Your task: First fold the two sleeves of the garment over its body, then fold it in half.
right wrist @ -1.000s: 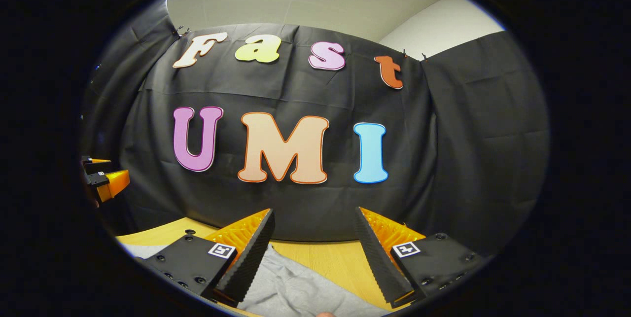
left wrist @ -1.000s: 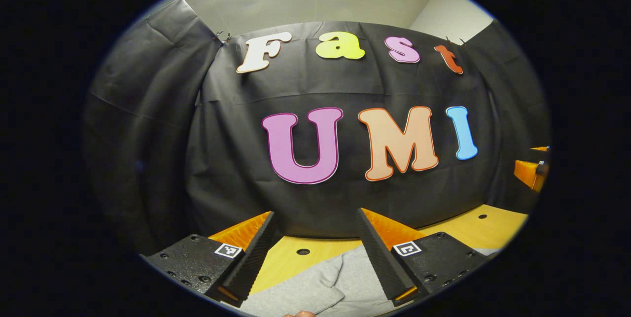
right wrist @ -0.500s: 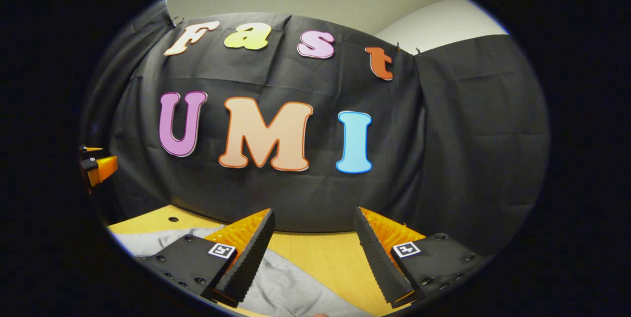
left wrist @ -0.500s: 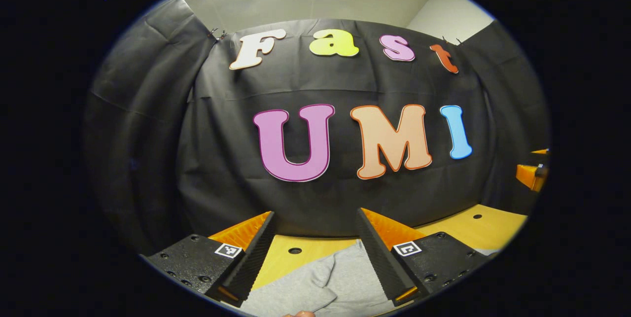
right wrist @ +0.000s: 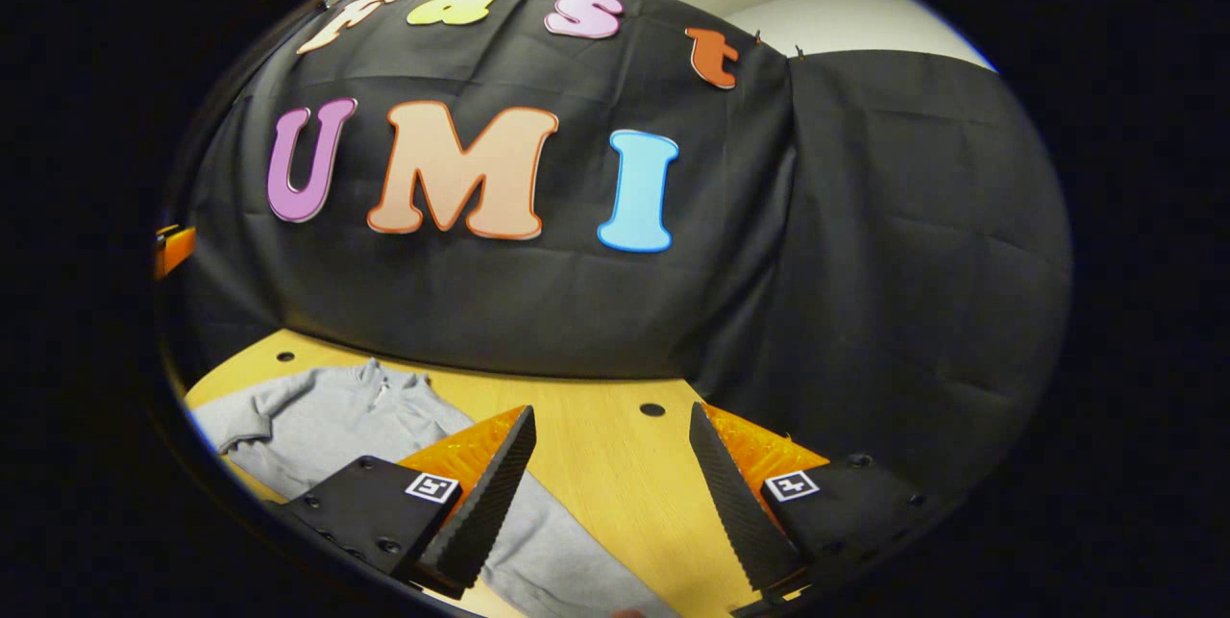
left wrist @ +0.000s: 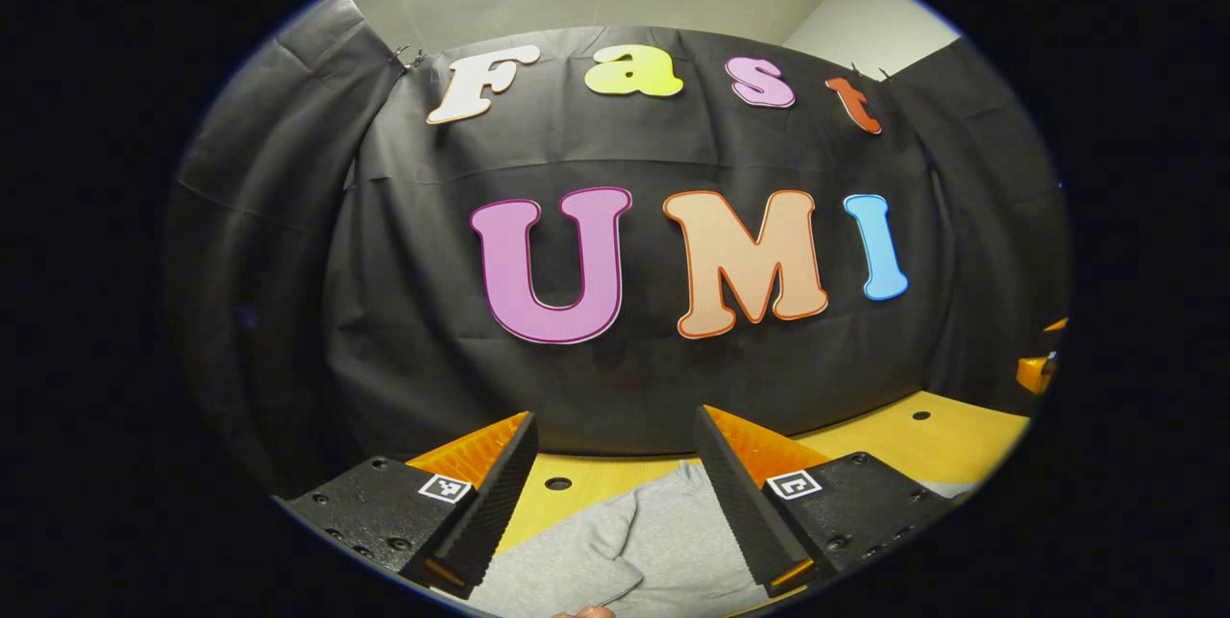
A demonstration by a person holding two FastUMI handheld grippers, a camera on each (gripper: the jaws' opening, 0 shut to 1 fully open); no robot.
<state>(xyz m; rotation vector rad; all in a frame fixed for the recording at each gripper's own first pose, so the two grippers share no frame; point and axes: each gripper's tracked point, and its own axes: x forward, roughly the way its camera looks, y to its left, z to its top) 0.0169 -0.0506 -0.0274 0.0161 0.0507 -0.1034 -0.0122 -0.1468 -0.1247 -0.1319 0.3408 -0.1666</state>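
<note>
A grey garment (right wrist: 327, 416) lies flat on the wooden table (right wrist: 596, 474), its zip collar toward the back wall. One sleeve (right wrist: 562, 560) runs under my right gripper's left finger toward the near edge. My right gripper (right wrist: 610, 411) hovers open above the table, just right of the garment, with nothing between its fingers. In the left gripper view, a fold of the grey garment (left wrist: 634, 551) lies below my open left gripper (left wrist: 615, 414), which holds nothing. Each gripper appears at the edge of the other's view: the right gripper (left wrist: 1038, 370) and the left gripper (right wrist: 173, 248).
The table (left wrist: 942, 440) has small round holes (right wrist: 651, 409) in its top. Black cloth walls close the booth at the back and on both sides. A fingertip of the hand (left wrist: 586, 612) shows at the bottom edge.
The right gripper has tipped downward, bringing much more of the table and garment into its view. The left gripper has drifted slightly. Both stay open.
</note>
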